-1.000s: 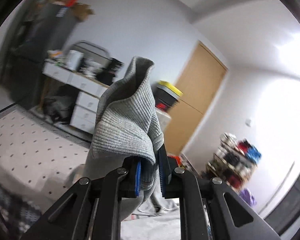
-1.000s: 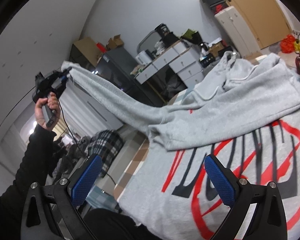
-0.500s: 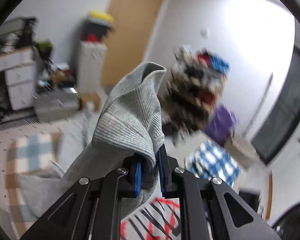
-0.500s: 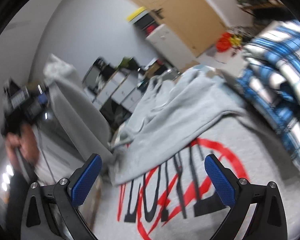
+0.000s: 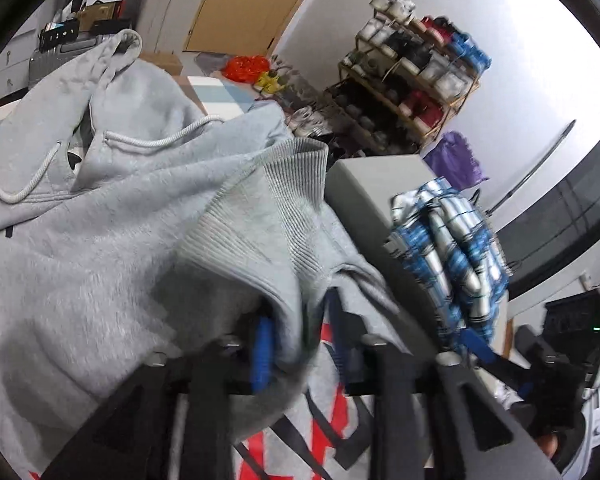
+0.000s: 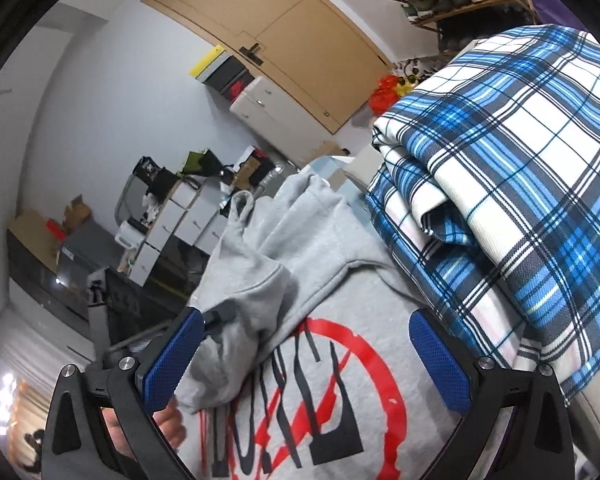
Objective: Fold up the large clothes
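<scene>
I see a folded blue-and-white plaid blanket at my right, a tan wooden door behind it, a white drawer cabinet beside that door, and a wooden shoe rack against the white wall.

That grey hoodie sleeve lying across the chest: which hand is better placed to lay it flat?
Left, probably. The left gripper has the ribbed cuff between its jaws, which have just been opening. The right gripper is wide open and empty above the printed chest.
</scene>
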Motion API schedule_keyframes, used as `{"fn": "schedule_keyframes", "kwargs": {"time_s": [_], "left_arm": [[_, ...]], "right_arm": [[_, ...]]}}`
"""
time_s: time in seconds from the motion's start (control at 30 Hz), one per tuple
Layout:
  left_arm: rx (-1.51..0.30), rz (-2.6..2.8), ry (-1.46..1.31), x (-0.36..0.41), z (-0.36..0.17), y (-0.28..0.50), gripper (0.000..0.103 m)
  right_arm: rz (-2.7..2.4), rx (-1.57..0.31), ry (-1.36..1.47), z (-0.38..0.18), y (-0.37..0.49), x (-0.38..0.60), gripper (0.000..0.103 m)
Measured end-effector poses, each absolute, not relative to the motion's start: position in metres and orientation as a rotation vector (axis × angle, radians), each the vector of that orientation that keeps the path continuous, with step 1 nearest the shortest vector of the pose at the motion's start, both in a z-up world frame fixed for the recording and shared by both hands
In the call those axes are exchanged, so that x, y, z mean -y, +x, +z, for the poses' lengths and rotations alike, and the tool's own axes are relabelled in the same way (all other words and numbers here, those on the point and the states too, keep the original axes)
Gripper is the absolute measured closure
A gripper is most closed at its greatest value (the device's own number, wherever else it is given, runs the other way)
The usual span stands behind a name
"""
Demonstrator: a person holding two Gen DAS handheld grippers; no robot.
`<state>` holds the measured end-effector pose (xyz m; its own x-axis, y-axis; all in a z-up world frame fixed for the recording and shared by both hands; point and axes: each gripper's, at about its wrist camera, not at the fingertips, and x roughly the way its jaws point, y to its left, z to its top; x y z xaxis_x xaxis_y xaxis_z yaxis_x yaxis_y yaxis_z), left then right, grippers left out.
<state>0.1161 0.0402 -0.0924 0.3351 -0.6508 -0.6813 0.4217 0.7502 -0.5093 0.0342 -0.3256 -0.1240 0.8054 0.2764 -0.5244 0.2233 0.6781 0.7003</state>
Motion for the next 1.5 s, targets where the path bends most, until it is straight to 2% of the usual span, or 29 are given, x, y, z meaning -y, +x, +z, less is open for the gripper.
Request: {"fn": "schedule_keyframes", "kwargs": {"time_s": [0.03, 0.2, 0.4, 0.47, 0.63, 0.7, 0.83, 0.9, 1.03, 1.07, 1.1, 1.13, 1.17, 1.2, 1.23, 1.27, 1.5], "left_arm": [[-0.993, -0.725, -0.266, -0.042, -0.083, 0.108, 0.041], [-0.851, -0.745, -0.270, -0.091, -0.051, 0.056, 0.026], [-0.835, -0.539, -0.221, -0.136, -0.057, -0.001, 0.026], [-0.839, -0.477, -0.208, -0.140, -0.064, -0.001, 0.026], [-0.899, -0.364, -0.207, -0.151, -0.082, 0.021, 0.026], [-0.902, -0.348, -0.242, -0.165, -0.082, 0.028, 0.026], [-0.889, -0.285, -0.279, -0.192, -0.082, 0.034, 0.025], [-0.890, -0.263, -0.283, -0.199, -0.084, 0.041, 0.025], [-0.900, -0.242, -0.313, -0.209, -0.090, 0.052, 0.025], [-0.907, -0.237, -0.318, -0.211, -0.092, 0.056, 0.025], [-0.910, -0.231, -0.318, -0.213, -0.093, 0.058, 0.025], [-0.919, -0.220, -0.310, -0.213, -0.095, 0.062, 0.025], [-0.923, -0.209, -0.302, -0.215, -0.098, 0.064, 0.025], [-0.924, -0.198, -0.291, -0.216, -0.099, 0.067, 0.025], [-0.926, -0.184, -0.276, -0.216, -0.102, 0.070, 0.025], [-0.927, -0.169, -0.258, -0.216, -0.104, 0.074, 0.025], [-1.003, -0.122, -0.333, -0.234, -0.130, 0.089, 0.026]], "right_arm": [[0.031, -0.667, 0.829, -0.126, 0.037, 0.323, 0.000], [0.062, -0.727, 0.798, -0.133, 0.048, 0.305, 0.000], [0.090, -0.820, 0.683, -0.131, 0.079, 0.273, 0.000], [0.082, -0.871, 0.600, -0.125, 0.095, 0.261, 0.000], [0.052, -0.785, 0.311, -0.078, 0.117, 0.234, 0.000], [0.089, -0.805, 0.185, -0.074, 0.138, 0.218, 0.000], [0.126, -1.019, -0.036, -0.106, 0.201, 0.189, 0.000], [0.165, -1.094, -0.060, -0.124, 0.222, 0.182, 0.004], [0.225, -1.139, -0.128, -0.144, 0.235, 0.171, 0.007], [0.232, -1.159, -0.154, -0.152, 0.236, 0.169, 0.018], [0.236, -1.175, -0.169, -0.157, 0.237, 0.167, 0.034], [0.244, -1.216, -0.185, -0.168, 0.236, 0.168, 0.041], [0.248, -1.240, -0.186, -0.174, 0.236, 0.169, 0.057], [0.256, -1.244, -0.172, -0.177, 0.234, 0.171, 0.065], [0.263, -1.227, -0.149, -0.176, 0.231, 0.175, 0.076], [0.246, -1.211, -0.151, -0.172, 0.230, 0.178, 0.099], [0.178, -0.996, -0.247, -0.119, 0.218, 0.180, 0.101]]}}
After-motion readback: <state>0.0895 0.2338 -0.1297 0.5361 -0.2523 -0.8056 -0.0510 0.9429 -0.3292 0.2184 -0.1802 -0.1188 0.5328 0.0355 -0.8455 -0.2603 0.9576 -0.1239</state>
